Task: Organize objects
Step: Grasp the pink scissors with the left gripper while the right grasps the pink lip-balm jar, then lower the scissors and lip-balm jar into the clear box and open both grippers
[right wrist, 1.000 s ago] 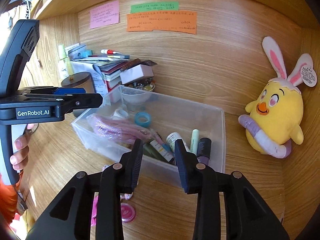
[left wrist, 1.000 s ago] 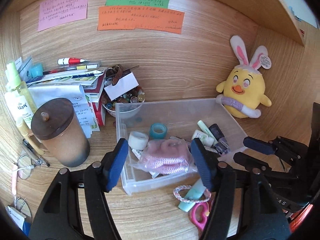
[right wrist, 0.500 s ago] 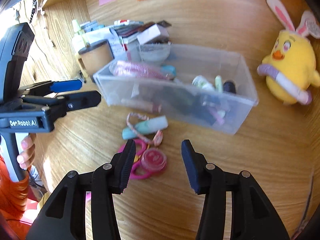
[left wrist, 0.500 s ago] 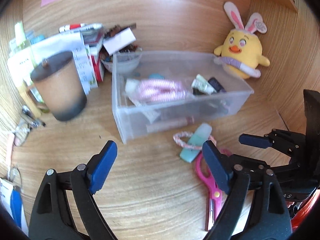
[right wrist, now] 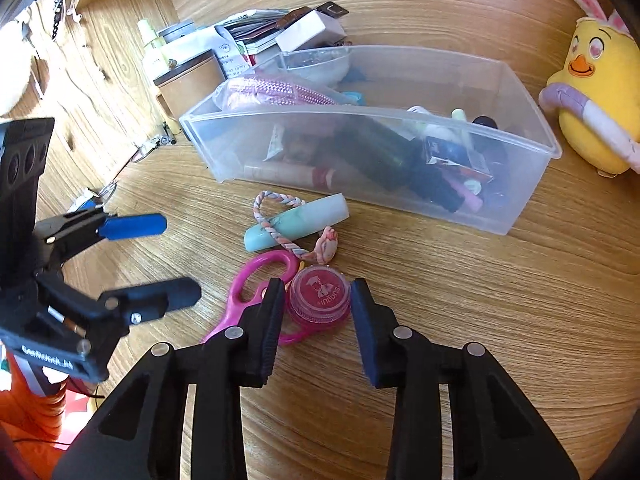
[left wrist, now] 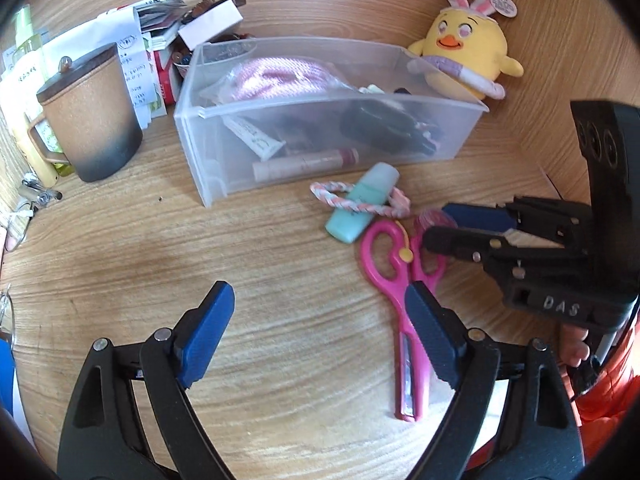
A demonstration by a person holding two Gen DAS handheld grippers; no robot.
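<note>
A clear plastic bin (left wrist: 460,132) (right wrist: 532,184) holds a pink bagged item, tubes and small bottles. On the desk before it lie a mint tube (left wrist: 362,202) (right wrist: 296,222) with a braided hair tie (left wrist: 384,208) (right wrist: 280,236) looped over it, pink scissors (left wrist: 400,280) (right wrist: 240,300) and a small pink round jar (right wrist: 320,300). My right gripper (right wrist: 316,300) is open with its fingers on either side of the jar, not closed on it. It also shows in the left wrist view (left wrist: 456,224). My left gripper (left wrist: 320,312) (right wrist: 168,256) is open and empty above bare desk.
A brown lidded mug (left wrist: 90,120) (right wrist: 192,80) stands left of the bin before stacked papers and boxes (left wrist: 160,40). A yellow bunny-eared plush (left wrist: 464,44) (right wrist: 596,92) sits at the right. Bottles (left wrist: 24,40) and small clutter (left wrist: 36,196) line the left edge.
Both grippers pulled back from the bin and dropped toward the desk. The right gripper came down around the pink jar. The left gripper stays wide open.
</note>
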